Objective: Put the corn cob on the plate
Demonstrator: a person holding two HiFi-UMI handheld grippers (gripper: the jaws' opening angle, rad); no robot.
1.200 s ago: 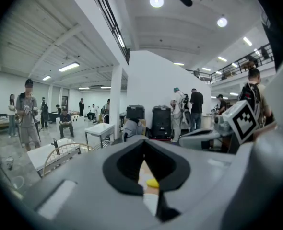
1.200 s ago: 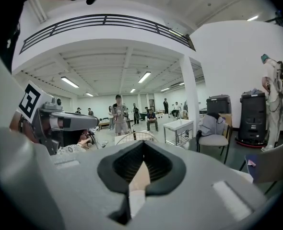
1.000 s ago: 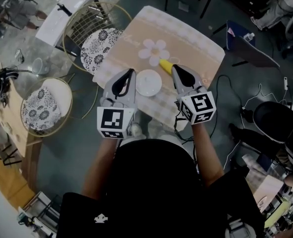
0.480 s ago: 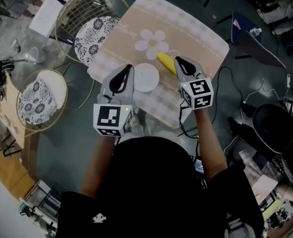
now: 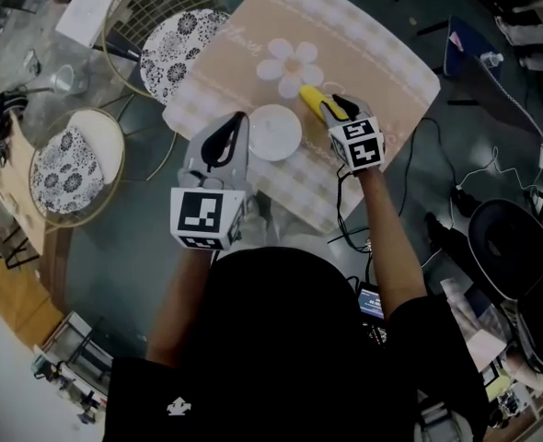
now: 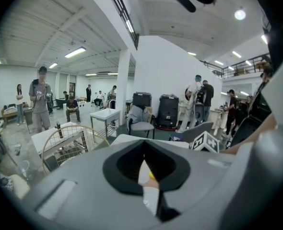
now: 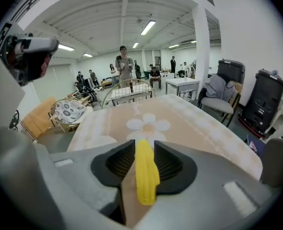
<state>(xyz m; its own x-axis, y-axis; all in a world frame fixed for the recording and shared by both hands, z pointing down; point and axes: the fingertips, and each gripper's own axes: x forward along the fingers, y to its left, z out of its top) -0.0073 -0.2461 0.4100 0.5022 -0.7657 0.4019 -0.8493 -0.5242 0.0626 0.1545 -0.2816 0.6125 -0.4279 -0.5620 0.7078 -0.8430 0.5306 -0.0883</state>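
Two grippers are hanging over the table (image 5: 382,53), and I am working across them from the left. The left gripper (image 5: 238,120) is sitting idle at the near-left edge of the plate (image 5: 276,133). Its jaws are drawn together on nothing, with only a sliver of white and yellow showing through the slit.

The plate is lying bare between the two grippers, just this side of the flower print (image 5: 292,61). The corn cob (image 5: 310,97) is lying just right of the plate, near its rim but not on it, and running lengthwise along the right gripper's line.

The right gripper (image 5: 338,109) is clamping narrowly on the cob. Both ribbed pads are pressing its flanks, and its far end is poking out beyond the tips. From the head view I cannot tell whether the cob is off the table yet, so I am treating it as resting there.

To do this step well, I am planning a short lift, only enough to clear the rim. A small carry to the left follows, with the gripper kept level so the free end is not drooping or twisting in the pads. I am judging the cob likely to roll, so I am aiming for the plate's middle and waiting for contact before easing the jaws apart. The left gripper is close enough to steady the plate if it is sliding.
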